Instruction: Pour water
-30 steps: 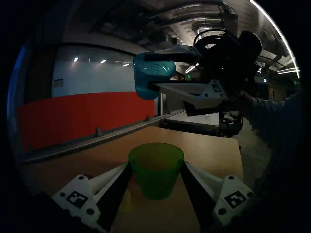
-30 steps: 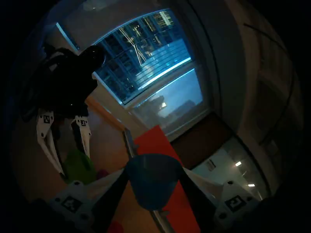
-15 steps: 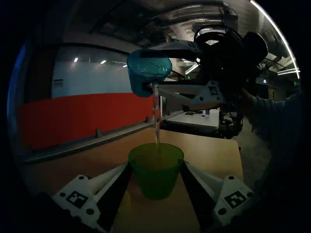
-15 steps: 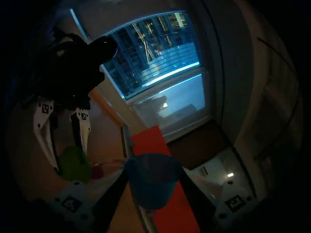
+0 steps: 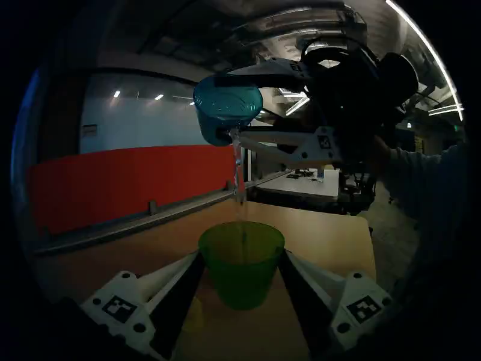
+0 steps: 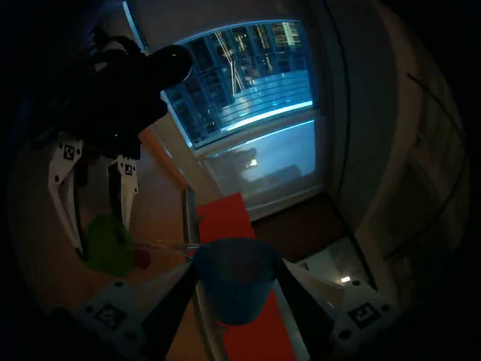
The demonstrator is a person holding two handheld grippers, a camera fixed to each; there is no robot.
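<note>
Water poured from the tipped blue cup (image 5: 227,111) into the green cup (image 5: 242,274).
The blue cup is clamped in the right gripper (image 6: 235,265), tilted onto its side directly above the green cup. The green cup is held upright over the table (image 5: 324,228) by the left gripper (image 5: 240,260), closed on its sides. A thin water stream (image 5: 239,180) is seen dropping into its mouth. The pour is judged to depend on this lip-over-mouth alignment.

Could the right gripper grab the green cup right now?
Probably not: the right gripper is full, holding the tilted blue cup, and the green cup sits gripped between the left gripper's fingers.
</note>
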